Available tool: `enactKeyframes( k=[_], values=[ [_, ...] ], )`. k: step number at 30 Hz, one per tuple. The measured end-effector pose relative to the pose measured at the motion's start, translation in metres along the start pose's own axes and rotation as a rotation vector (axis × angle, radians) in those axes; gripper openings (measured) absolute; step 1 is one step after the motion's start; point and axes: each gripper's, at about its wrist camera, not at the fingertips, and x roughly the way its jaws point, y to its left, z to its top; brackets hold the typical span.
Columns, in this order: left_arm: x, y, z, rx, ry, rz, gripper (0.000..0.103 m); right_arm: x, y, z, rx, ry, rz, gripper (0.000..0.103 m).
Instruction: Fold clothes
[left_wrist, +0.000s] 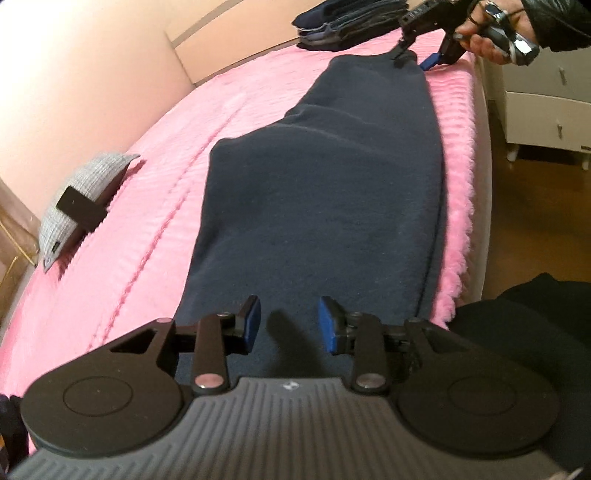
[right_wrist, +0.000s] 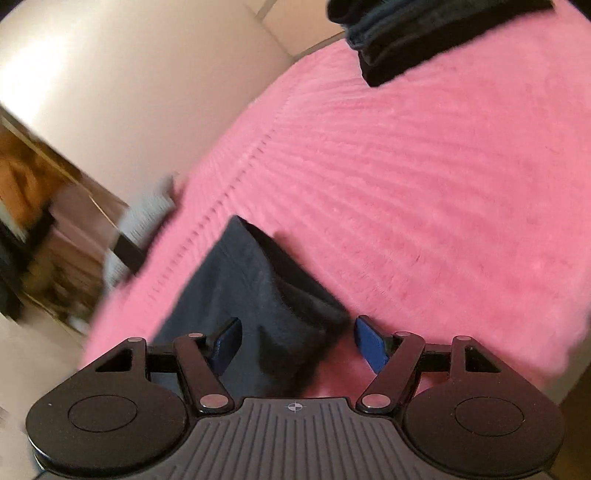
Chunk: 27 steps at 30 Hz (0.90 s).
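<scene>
On the pink bedspread (left_wrist: 258, 110), we're laying out the navy garment (left_wrist: 314, 203).
We're holding both spread: left gripper (left_wrist: 290, 321) over its near end, right gripper (right_wrist: 295, 343) at its far end.

Right view smeared by motion — folded dark stack (right_wrist: 424, 40) cut off at top edge.

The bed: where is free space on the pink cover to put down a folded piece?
The widest bare pink cover lies between the navy garment and the wall, bordered by the grey cap and the stack of folded clothes. Toward the bed's edge, only a narrow pink strip remains beside the garment. It is crowded by the stack, where the right gripper works.
</scene>
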Motion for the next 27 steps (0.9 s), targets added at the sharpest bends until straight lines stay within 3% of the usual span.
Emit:
enactKeyframes(
  k=[4,7,8,11,15,19,23,25,27],
  values=[
    [-0.002,-0.001,-0.003,-0.029,0.012,0.002,0.030,-0.006,0.016,-0.010,0.008,0.027,0.000,0.071],
    [-0.002,-0.004,-0.003,-0.027,0.022,0.004,0.030,0.002,0.016,-0.011,0.035,0.000,0.010,0.067],
    [-0.003,-0.005,-0.002,-0.024,0.021,0.004,0.030,0.005,0.014,-0.009,0.054,-0.015,0.018,0.060],
    [-0.003,-0.007,0.000,-0.028,0.015,0.013,0.031,0.016,0.000,-0.011,0.129,-0.045,0.029,0.017],
    [-0.002,-0.010,0.002,-0.027,0.017,0.029,0.031,-0.007,0.011,-0.024,0.064,-0.194,0.024,0.009],
    [0.003,-0.011,0.004,-0.036,0.014,0.020,0.031,-0.039,0.024,-0.044,-0.047,-0.355,-0.051,0.009],
    [0.008,-0.005,0.007,-0.048,0.013,-0.006,0.031,-0.026,-0.001,-0.053,0.016,-0.275,-0.117,0.014],
    [0.005,0.004,0.011,-0.081,0.003,-0.029,0.032,-0.037,-0.003,-0.056,0.018,-0.306,-0.138,0.045],
    [0.004,0.021,0.015,-0.135,-0.008,-0.057,0.032,-0.055,0.006,-0.061,-0.038,-0.369,-0.200,0.058]
  ],
)
